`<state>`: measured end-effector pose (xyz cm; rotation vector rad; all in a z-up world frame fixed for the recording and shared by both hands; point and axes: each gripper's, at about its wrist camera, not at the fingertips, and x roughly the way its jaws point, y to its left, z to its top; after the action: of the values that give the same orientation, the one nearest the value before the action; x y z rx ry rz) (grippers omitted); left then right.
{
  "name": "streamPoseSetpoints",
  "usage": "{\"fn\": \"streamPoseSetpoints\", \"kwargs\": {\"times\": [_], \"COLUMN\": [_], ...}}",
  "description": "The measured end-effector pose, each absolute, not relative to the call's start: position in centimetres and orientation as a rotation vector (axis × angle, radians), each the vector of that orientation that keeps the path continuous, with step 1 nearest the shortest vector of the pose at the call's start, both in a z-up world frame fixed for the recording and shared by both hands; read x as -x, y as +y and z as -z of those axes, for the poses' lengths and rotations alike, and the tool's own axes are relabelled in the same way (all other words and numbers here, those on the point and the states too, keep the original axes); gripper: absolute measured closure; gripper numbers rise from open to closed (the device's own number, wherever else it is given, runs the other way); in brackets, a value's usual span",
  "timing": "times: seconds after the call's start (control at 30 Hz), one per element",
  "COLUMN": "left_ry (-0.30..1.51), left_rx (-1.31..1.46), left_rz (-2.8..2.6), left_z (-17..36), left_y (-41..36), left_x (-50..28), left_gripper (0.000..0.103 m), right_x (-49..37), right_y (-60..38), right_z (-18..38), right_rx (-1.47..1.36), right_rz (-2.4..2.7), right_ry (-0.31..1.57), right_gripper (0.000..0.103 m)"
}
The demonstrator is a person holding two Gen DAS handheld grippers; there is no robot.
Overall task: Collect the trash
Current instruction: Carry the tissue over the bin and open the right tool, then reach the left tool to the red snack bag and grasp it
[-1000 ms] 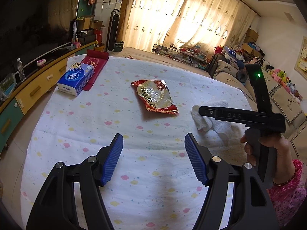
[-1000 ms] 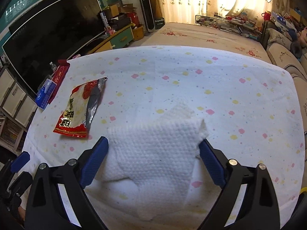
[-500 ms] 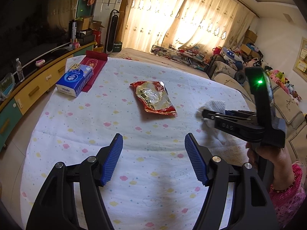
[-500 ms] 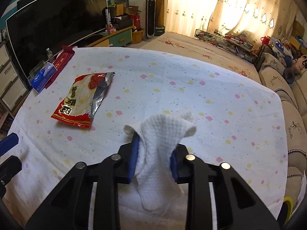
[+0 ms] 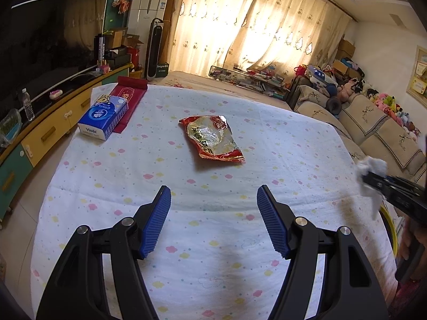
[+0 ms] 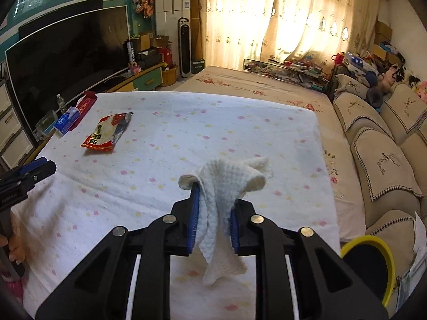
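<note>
The white paper towel (image 6: pixel 221 208) is pinched between the blue pads of the right gripper (image 6: pixel 212 213), whose jaws are closing on it; it hangs clear above the spotted cloth (image 6: pixel 186 138), near the table's right edge, with a yellow-rimmed bin (image 6: pixel 384 266) just beside. The left gripper (image 5: pixel 213 218) hovers with fingers spread and nothing between them. A red snack wrapper (image 5: pixel 213 138) lies flat mid-table, a blue tissue pack (image 5: pixel 104 117) at the far left corner
</note>
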<state>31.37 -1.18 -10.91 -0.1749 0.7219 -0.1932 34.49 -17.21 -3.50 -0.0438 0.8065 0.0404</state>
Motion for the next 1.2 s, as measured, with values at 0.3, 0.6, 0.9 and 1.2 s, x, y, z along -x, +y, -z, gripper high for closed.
{"fn": "streamPoseSetpoints", "kwargs": {"times": [0.3,0.6,0.9,1.2], "left_ry": [0.728,0.73,0.741,0.744], "left_rx": [0.149,0.13,0.124,0.122], "left_rz": [0.187,0.184,0.189,0.195], "left_z": [11.2,11.3,11.7,11.7], "left_y": [-1.7,-1.9,-2.0,-2.1], "left_x": [-31.3,-31.5,-31.7,-31.8], "left_gripper": [0.036,0.036,0.036,0.035], "right_x": [-25.1,-21.9,-21.9,-21.5], "right_y": [-29.6,-39.3,-42.0,-41.2], "right_z": [3.8,7.6,9.3,7.0], "right_rx": [-0.088,-0.186,-0.263,-0.269], "right_rz": [0.216,0.442,0.519,0.531], "right_ry": [0.783,0.853,0.845,0.764], "right_gripper": [0.083,0.075,0.04,0.035]}}
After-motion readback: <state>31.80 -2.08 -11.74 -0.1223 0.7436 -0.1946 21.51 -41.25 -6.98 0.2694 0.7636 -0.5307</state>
